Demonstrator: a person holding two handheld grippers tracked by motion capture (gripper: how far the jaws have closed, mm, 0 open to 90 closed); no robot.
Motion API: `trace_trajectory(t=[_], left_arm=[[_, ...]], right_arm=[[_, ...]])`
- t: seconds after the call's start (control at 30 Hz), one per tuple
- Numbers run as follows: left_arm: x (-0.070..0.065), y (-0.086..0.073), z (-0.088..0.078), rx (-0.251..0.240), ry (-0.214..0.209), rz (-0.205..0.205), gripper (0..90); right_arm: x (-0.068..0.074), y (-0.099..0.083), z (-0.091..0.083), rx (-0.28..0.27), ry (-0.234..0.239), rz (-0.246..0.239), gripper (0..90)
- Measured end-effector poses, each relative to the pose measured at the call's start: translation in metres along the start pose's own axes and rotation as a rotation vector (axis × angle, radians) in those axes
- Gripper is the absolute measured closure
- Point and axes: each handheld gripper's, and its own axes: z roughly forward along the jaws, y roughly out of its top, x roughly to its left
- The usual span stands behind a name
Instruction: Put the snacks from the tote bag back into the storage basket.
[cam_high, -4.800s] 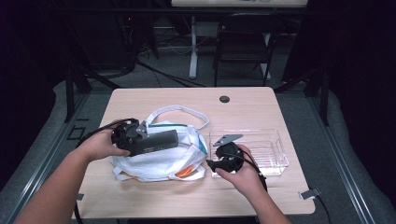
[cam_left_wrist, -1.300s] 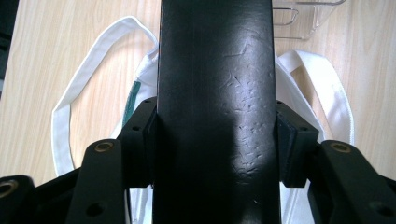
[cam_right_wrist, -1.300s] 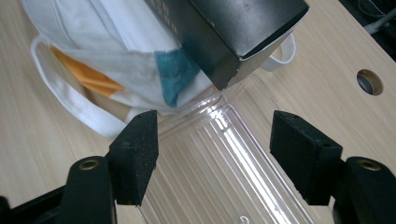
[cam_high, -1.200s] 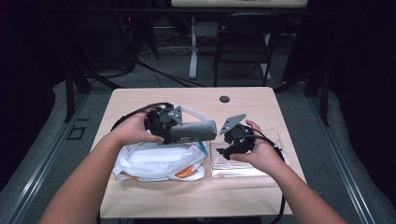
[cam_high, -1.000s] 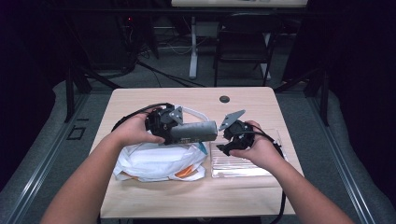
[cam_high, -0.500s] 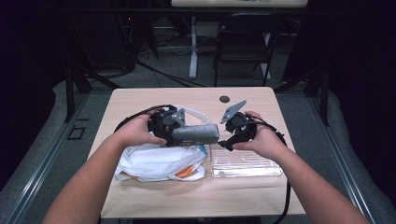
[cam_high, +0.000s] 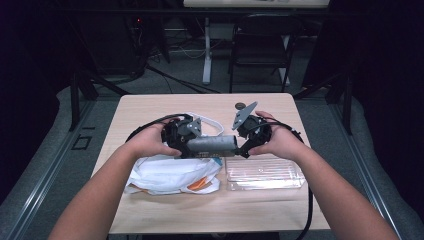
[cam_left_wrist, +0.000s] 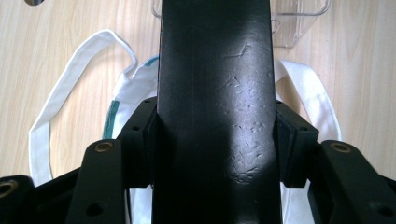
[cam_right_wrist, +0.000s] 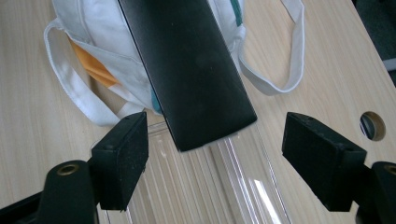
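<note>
Right claw (cam_right_wrist: 212, 161) gapes beside black case (cam_right_wrist: 187, 70); left claw (cam_left_wrist: 215, 144) clamps it.

no text, label, brand, number or sign can be read in these pictures; the teal and orange patches on the white bag (cam_high: 170, 175) are too unclear.

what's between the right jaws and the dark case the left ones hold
Nothing visible. The right gripper has just been opening; the free end of the dark case ends just ahead of its jaws, untouched. The left gripper clamps the other end.
</note>
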Motion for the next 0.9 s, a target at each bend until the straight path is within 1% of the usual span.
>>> trace_trajectory(t=[0.07,0.23,0.27,0.33,0.47,0.5,0.57,0.6,0.63,0.67,0.7,0.73,0.77,0.8,0.87,0.9], left_arm=[[-0.001,0.001,0.001,-0.002,-0.002,0.001,43.5],[-0.001,0.002,0.002,-0.005,-0.004,0.006,43.5],[-0.001,0.003,0.002,-0.009,-0.004,0.005,43.6],[-0.002,0.004,0.003,-0.013,-0.005,0.01,43.5],[-0.002,0.006,0.005,-0.016,-0.004,0.021,43.5],[-0.002,0.007,0.005,-0.022,-0.003,0.013,43.6],[-0.002,0.009,0.004,-0.033,0.0,0.024,43.6],[-0.003,0.009,0.004,-0.042,-0.002,0.017,43.6],[-0.004,0.01,0.003,-0.042,-0.002,0.017,43.6],[-0.003,0.01,0.003,-0.038,-0.001,0.029,43.6],[-0.004,0.011,0.003,-0.043,-0.002,0.025,43.6],[-0.005,0.011,0.003,-0.046,-0.001,0.022,43.6],[-0.005,0.012,0.002,-0.049,-0.001,0.024,43.6],[-0.005,0.012,0.002,-0.052,-0.001,0.023,43.6],[-0.005,0.012,0.002,-0.056,0.002,0.028,43.6],[-0.005,0.012,0.002,-0.051,0.001,0.032,43.6]], right_arm=[[0.0,0.001,0.003,-0.01,0.011,-0.003,22.9],[-0.001,0.004,0.011,0.035,0.032,-0.046,22.9],[0.0,0.005,0.013,0.029,0.027,-0.042,22.9],[-0.001,0.007,0.014,0.02,0.023,-0.05,23.3],[-0.002,0.01,0.018,0.028,0.04,-0.077,23.4],[-0.001,0.01,0.019,0.023,0.042,-0.078,23.5],[-0.002,0.011,0.022,0.028,0.054,-0.084,24.2],[-0.002,0.011,0.023,0.028,0.061,-0.081,24.8],[-0.003,0.012,0.024,0.041,0.063,-0.091,25.4],[-0.001,0.011,0.025,0.033,0.075,-0.077,25.7],[-0.001,0.011,0.027,0.027,0.079,-0.069,26.0],[-0.001,0.012,0.028,0.044,0.089,-0.08,26.7],[-0.001,0.012,0.029,0.041,0.092,-0.075,27.2],[-0.001,0.012,0.029,0.061,0.099,-0.088,27.6],[0.001,0.012,0.031,0.05,0.105,-0.076,28.0],[-0.001,0.013,0.031,0.074,0.108,-0.098,28.2]])
